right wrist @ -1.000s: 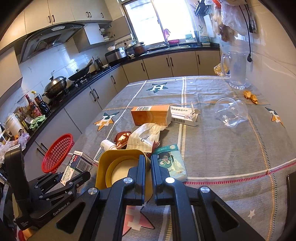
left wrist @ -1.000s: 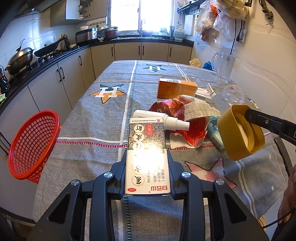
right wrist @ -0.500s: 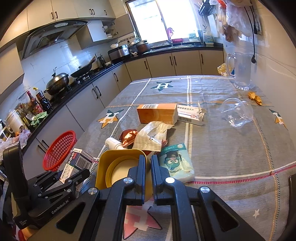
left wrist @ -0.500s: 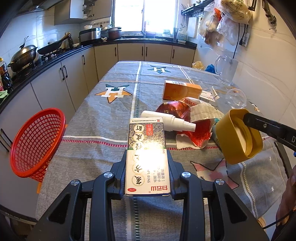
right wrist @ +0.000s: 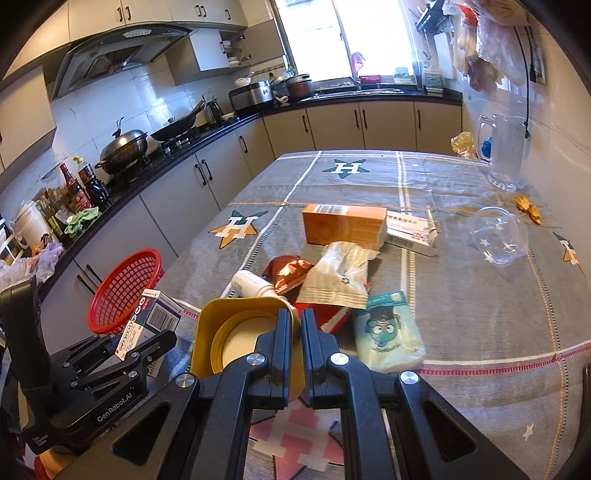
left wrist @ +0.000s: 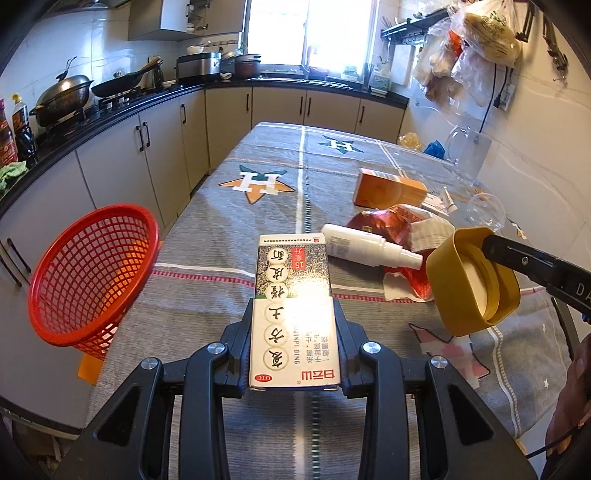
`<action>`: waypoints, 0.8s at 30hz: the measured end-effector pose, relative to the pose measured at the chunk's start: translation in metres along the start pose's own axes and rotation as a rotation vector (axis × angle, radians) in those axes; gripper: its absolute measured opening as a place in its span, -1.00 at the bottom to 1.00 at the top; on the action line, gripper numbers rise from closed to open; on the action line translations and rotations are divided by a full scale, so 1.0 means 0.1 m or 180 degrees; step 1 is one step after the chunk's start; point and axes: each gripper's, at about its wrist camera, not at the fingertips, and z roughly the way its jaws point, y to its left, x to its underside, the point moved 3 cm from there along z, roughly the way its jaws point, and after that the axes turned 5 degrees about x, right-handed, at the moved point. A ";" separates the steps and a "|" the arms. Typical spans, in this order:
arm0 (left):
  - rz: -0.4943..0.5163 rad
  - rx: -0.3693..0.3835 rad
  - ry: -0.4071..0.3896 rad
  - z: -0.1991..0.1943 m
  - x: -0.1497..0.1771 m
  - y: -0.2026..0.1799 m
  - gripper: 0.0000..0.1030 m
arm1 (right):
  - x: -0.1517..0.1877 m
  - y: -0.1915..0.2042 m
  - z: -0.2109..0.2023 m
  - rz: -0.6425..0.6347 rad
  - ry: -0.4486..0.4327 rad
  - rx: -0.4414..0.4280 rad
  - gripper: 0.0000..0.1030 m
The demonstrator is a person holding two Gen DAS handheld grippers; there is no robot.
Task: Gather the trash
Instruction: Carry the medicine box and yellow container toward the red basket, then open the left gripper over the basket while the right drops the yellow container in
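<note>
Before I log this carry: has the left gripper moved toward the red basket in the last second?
Yes. In the left wrist view the red basket sits larger and nearer the left gripper.

This is a home kitchen. A black worktop runs along two walls over pale cupboard doors with dark handles. On the stove stand a lidded wok and a frying pan, under an extractor hood. Sauce bottles crowd the near end of the worktop, and a rice cooker and pots sit near the sink below a bright window. White tiles cover the wall. Filled plastic bags hang on the right wall above a table spread with a grey cloth bearing star emblems, where a clear jug stands.
</note>
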 end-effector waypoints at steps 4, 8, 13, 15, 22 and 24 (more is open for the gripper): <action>-0.0058 -0.0007 -0.0019 -0.03 0.01 0.09 -0.36 | -0.03 0.10 0.03 -0.0049 0.0002 -0.0005 -0.87; -0.0116 -0.0017 -0.0042 -0.06 0.01 0.18 -0.36 | -0.05 0.21 0.05 -0.0112 0.0000 -0.0015 -0.87; -0.0203 -0.0042 -0.0089 -0.10 0.00 0.33 -0.36 | -0.09 0.35 0.09 -0.0200 0.0009 -0.0031 -0.87; -0.0241 -0.0052 -0.0109 -0.12 -0.01 0.39 -0.35 | -0.11 0.42 0.12 -0.0238 0.0013 -0.0038 -0.87; -0.0382 -0.0117 -0.0197 -0.19 -0.03 0.67 -0.36 | -0.16 0.66 0.21 -0.0349 0.0046 -0.0084 -0.87; -0.0423 -0.0141 -0.0225 -0.21 -0.04 0.76 -0.36 | -0.18 0.73 0.24 -0.0384 0.0059 -0.0096 -0.87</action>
